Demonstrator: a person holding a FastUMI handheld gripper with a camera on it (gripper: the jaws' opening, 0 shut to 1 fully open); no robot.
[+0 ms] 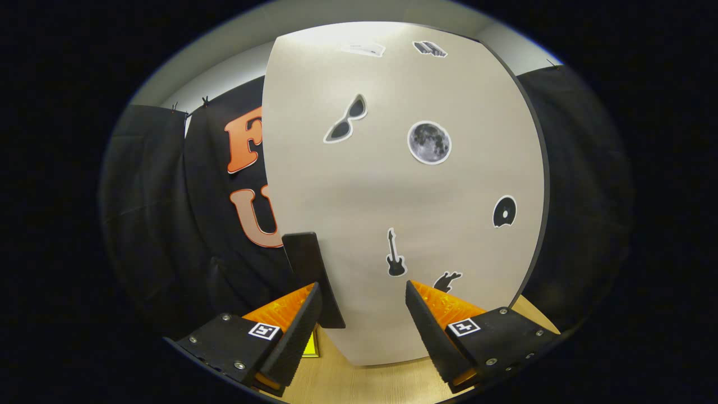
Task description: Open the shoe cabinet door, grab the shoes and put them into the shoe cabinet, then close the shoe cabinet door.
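Black booth cloth hangs behind and to both sides; pale wood surface (359, 381) runs below the fingers.

Gripper (363, 325): fingers spread wide, nothing clamped between them. Black ribbed pads face each other across the gap, orange bodies behind them.

Just ahead, between the fingers: the shoe cabinet door (404, 191), a beige panel with a dark edge, its face toward the camera. Dark handle (309, 269) stands on the door's left edge, touching or just beside the left finger's tip; contact cannot be confirmed. Stickers on the panel: guitar (396, 253), moon (429, 142), sunglasses (346, 119), record (504, 211). A yellow object (311, 348) shows low beside the left finger, too hidden to identify. Whether the door is fully shut or ajar cannot be told.

Risks, as judgement:
- Handle sits off-centre of the gap. Closing now may catch only its edge and slip off.
- Pulling with one finger hooked could let the handle escape mid-swing.
- Right finger lies close to the panel face; it may scrape or block the door.
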